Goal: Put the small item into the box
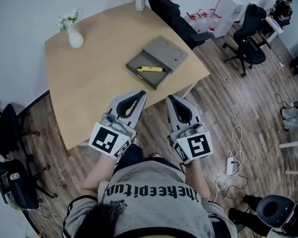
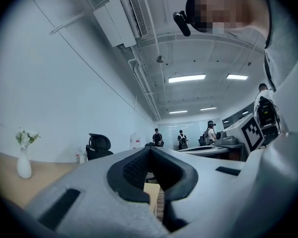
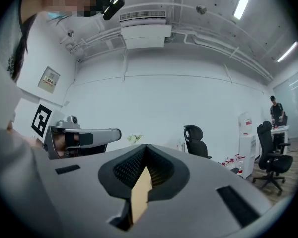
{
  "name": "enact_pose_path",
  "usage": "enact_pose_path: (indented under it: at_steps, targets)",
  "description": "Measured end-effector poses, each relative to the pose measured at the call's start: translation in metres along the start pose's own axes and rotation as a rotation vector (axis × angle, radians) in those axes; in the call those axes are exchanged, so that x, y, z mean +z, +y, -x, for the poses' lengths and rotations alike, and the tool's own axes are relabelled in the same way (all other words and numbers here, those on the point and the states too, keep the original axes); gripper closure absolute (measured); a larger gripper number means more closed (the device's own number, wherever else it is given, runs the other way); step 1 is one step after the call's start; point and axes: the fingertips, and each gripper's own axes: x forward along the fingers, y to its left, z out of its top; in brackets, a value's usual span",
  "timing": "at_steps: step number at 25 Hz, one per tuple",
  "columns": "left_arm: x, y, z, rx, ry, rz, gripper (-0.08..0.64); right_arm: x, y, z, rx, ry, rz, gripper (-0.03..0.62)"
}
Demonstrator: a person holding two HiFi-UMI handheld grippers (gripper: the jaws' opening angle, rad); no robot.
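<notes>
Beyond box (image 1: 165, 50), vase (image 1: 75, 38), cup (image 1: 139, 2), chair (image 1: 165, 5)

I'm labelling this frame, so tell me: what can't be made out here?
1. Box and yellow item: absent from both gripper views; the left tool and right tool fill the lower frame.
2. Yellow item's marking: too small to read, head view.
3. Cup contents: too small, head view.
</notes>
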Motion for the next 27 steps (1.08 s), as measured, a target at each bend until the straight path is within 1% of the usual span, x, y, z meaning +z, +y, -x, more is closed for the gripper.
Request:
enact_pose_path:
  at_steps: [5,13,20,27]
  targets:
    - [0.004,-0.013,0.006,0.032,-0.007,-0.011,0.543,0.003,0.003,0.013,0.034,-0.012,-0.004,0.588]
    - [0.007,-0.03,0.018,0.069,-0.013,-0.021,0.543,0.001,0.006,0.029,0.055,-0.018,-0.006,0.586]
    - [0.007,-0.039,0.021,0.085,-0.01,-0.026,0.544,0.0,0.007,0.039,0.069,-0.022,-0.012,0.586]
    - [0.004,-0.051,0.02,0.084,-0.01,-0.027,0.543,-0.003,0.003,0.05,0.071,-0.024,-0.014,0.586]
